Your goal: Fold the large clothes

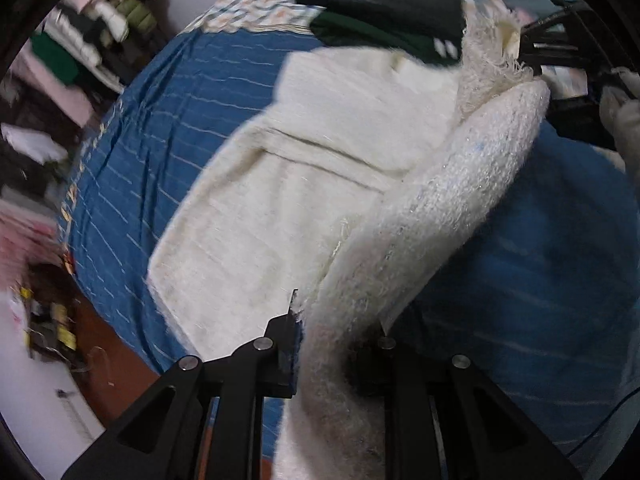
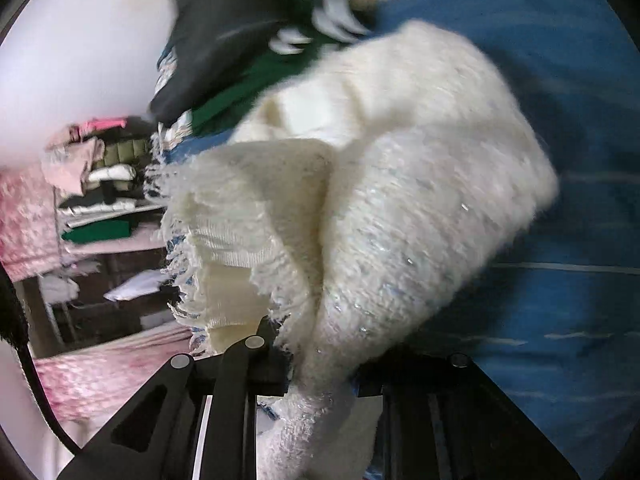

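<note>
Pinching the fuzzy white sweater (image 1: 432,216) along one edge with my left tool (image 1: 336,340) and my right tool (image 2: 320,360), I lift that side off the blue bed (image 1: 168,112) so it can fold over the flat part.

Blue striped bedspread (image 1: 168,128), cluttered shelves (image 2: 96,184), white wall (image 2: 80,60).

Fuzzy cream knit garment (image 1: 320,152) — frayed fringe, glinting threads — on smooth blue striped bedsheet (image 1: 160,128).
</note>
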The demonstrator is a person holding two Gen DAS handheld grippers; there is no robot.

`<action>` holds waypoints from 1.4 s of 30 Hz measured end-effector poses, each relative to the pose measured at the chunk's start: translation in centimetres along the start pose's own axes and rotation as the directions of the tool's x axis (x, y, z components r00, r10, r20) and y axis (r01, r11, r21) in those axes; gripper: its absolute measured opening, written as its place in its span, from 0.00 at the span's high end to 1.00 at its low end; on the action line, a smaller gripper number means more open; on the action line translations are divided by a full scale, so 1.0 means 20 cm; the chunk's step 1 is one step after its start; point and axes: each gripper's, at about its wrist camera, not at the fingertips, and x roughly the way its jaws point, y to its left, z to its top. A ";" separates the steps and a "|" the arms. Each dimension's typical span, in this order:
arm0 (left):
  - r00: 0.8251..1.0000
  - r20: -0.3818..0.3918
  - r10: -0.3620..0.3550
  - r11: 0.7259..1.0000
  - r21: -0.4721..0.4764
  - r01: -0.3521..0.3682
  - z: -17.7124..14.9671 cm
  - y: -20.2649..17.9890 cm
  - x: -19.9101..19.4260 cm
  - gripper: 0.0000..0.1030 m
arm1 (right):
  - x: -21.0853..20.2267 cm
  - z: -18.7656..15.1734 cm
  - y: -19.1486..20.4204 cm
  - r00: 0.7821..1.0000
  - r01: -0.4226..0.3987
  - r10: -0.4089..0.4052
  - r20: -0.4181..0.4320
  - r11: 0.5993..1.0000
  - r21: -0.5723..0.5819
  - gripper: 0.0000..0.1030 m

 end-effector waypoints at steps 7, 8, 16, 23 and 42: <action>0.997 -0.048 -0.068 0.991 -0.121 0.062 0.27 0.65 0.24 0.81 | 0.36 0.03 0.76 0.990 0.136 -0.141 -0.021 0.979 -0.155 0.80; 0.995 -0.064 -0.079 0.988 -0.141 0.069 0.29 0.72 0.32 0.81 | 0.48 0.05 0.86 0.984 0.172 -0.178 -0.024 0.971 -0.167 0.80; 0.962 -0.147 -0.231 0.920 -0.353 0.168 0.24 1.21 0.80 0.75 | 1.29 0.07 1.19 0.890 0.405 -0.446 -0.097 0.870 -0.280 0.70; 0.972 -0.090 -0.219 0.883 -0.442 0.158 0.12 1.32 0.75 0.17 | 1.04 0.09 1.25 0.987 0.026 -0.074 -0.146 0.952 -0.303 0.41; 0.976 -0.214 -0.027 0.921 -0.385 -0.059 0.13 1.07 1.04 0.03 | 0.90 0.68 0.12 0.946 -0.310 0.292 -0.137 0.942 -0.129 0.69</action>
